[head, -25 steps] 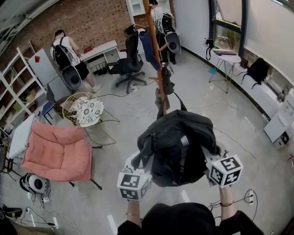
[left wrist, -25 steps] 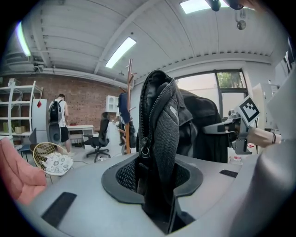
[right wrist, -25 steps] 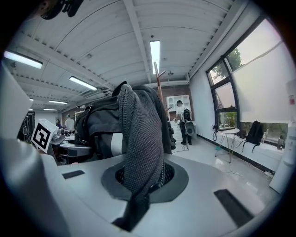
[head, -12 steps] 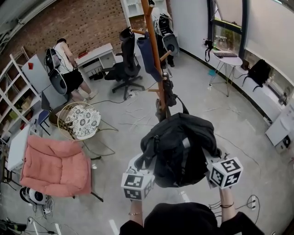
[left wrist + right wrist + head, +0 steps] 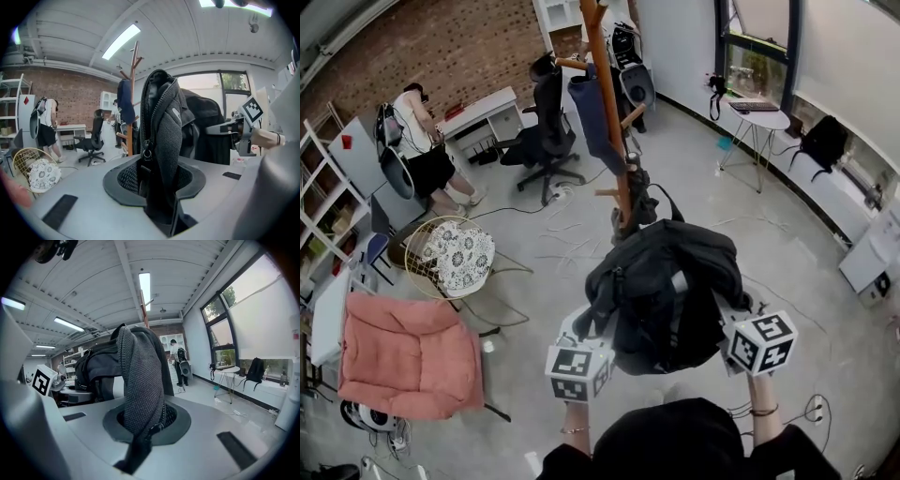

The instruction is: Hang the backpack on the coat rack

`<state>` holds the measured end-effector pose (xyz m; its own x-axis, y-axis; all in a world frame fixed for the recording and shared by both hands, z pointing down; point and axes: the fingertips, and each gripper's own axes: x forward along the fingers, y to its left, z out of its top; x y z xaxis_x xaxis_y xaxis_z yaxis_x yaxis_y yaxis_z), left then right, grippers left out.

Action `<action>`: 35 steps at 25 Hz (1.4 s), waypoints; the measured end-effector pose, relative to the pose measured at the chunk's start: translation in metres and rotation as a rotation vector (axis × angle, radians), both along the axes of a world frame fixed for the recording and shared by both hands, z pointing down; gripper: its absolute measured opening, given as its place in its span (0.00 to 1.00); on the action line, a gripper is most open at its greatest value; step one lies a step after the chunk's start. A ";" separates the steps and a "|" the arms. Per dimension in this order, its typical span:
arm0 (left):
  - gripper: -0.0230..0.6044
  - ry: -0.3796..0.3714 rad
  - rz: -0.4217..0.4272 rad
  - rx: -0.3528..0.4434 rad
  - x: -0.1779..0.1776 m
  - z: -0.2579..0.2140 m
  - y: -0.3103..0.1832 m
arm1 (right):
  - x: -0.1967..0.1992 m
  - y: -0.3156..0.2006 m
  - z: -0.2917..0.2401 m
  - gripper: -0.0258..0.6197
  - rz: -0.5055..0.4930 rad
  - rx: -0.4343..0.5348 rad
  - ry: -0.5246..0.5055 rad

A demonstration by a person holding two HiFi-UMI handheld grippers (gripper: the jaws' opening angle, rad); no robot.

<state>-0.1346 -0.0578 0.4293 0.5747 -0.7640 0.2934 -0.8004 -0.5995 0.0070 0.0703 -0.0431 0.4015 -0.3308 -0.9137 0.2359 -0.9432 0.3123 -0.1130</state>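
Above the grey floor (image 5: 787, 244), just short of the coat rack (image 5: 609, 122), the black backpack (image 5: 661, 295) hangs in the air between the two tools, its bulk near the lower part of the wooden pole. The left tool (image 5: 581, 352) is clamped on a padded mesh panel (image 5: 164, 136) of the bag with a zip running up beside it. That thick fold fills the gap between its jaws. The right tool (image 5: 739, 330) is pinched almost fully together on a thinner mesh strap (image 5: 138, 380), which rises from between its jaws and drapes over. Neither tool is free.

On the rack, a blue garment (image 5: 591, 108) covers the upper left side of the pole, and dark things (image 5: 639, 192) hang lower down, just beyond the backpack. A bare peg (image 5: 631, 114) juts up and to the right, across from the blue garment.

I judge this to be the carry-and-approach step: the bag is gripped and close to the rack, but no part of it is over a peg yet. The next move looks to call for raising the bag well higher, presenting a strap or handle as an open loop, and lowering it over a free peg before either tool lets go. No view shows a top handle, so I can't tell which part should go over the peg.
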 end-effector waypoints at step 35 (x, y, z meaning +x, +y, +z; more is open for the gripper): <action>0.24 -0.020 -0.264 -0.143 0.044 0.048 -0.170 | 0.039 -0.228 0.048 0.08 -0.265 -0.142 -0.017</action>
<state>-0.0911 -0.2274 0.4777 0.3544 -0.8366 0.4179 -0.9294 -0.3644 0.0586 0.1097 -0.2707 0.4497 -0.5582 -0.7534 0.3475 -0.8287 0.5271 -0.1884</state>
